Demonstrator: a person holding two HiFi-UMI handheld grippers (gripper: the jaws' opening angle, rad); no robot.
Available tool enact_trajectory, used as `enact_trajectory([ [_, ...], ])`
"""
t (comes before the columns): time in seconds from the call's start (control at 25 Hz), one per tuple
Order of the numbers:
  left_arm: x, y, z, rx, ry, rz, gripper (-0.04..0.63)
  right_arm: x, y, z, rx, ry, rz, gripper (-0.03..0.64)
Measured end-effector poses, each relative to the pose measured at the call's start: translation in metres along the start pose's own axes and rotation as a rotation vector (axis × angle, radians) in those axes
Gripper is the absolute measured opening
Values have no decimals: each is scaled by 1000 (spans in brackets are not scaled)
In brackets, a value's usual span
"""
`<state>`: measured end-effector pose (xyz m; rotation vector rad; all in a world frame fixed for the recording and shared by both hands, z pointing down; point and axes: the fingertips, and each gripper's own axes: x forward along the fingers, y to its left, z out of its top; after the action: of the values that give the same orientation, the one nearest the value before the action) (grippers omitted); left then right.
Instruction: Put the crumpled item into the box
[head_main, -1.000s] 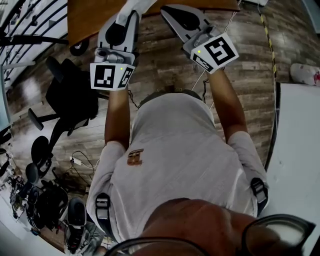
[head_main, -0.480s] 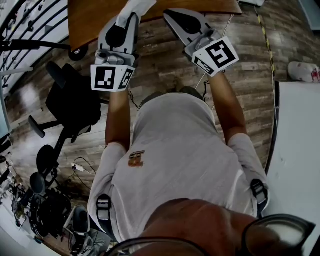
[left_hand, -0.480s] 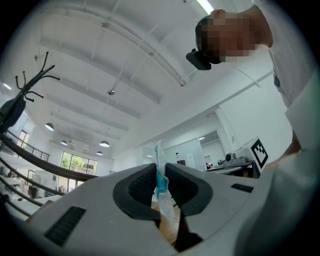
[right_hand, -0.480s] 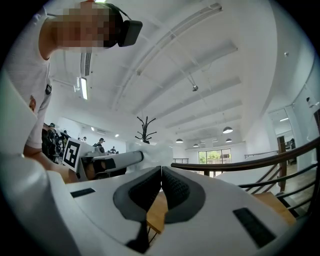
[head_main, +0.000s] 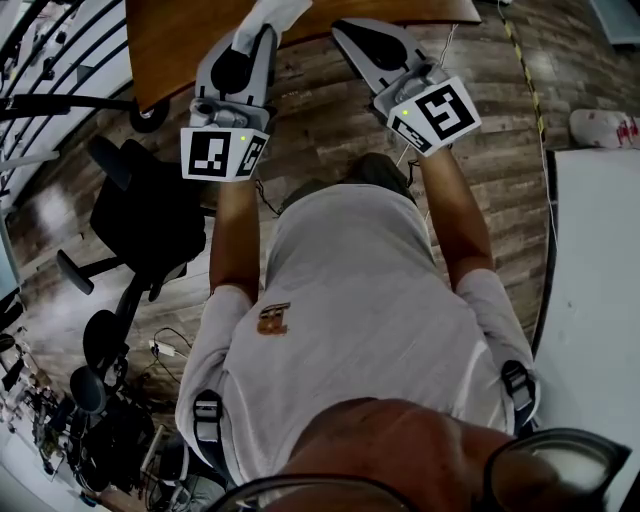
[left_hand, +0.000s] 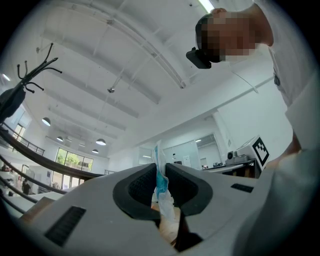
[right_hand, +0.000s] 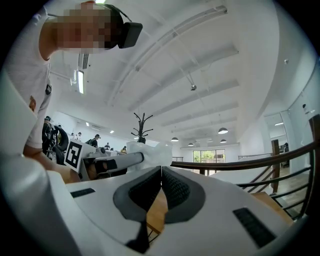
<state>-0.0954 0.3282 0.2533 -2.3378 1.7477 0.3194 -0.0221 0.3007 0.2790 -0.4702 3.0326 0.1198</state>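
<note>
The crumpled item (head_main: 272, 12), white with a blue streak, is pinched between the jaws of my left gripper (head_main: 262, 28) at the edge of a wooden table (head_main: 190, 35). In the left gripper view the crumpled item (left_hand: 161, 185) stands up between the dark pads (left_hand: 142, 187), with the left gripper (left_hand: 161, 172) shut on it. My right gripper (head_main: 348, 28) is beside it to the right; its jaws meet with nothing between them. In the right gripper view, the right gripper (right_hand: 161, 171) is shut and the crumpled item (right_hand: 149, 152) shows just beyond it. No box is in view.
A black office chair (head_main: 150, 215) stands on the wooden floor at the left, with cables and gear (head_main: 100, 420) below it. A white table (head_main: 600, 300) runs along the right edge. A railing (right_hand: 235, 162) crosses the right gripper view.
Both grippers have moved a little further toward the wooden table, and the floor and chair have slid in the view. The left gripper's hold on the crumpled item is the same.
</note>
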Motion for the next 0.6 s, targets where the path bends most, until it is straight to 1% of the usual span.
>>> enact_trajectory([
  [0.24,-6,6,-2,-17,-7,-5,71,6,5,-4,-7,15,-11,33],
  [0.6,6,18,-12,-24,12,-6,71,14,-11,-10,4,20,-22,34],
])
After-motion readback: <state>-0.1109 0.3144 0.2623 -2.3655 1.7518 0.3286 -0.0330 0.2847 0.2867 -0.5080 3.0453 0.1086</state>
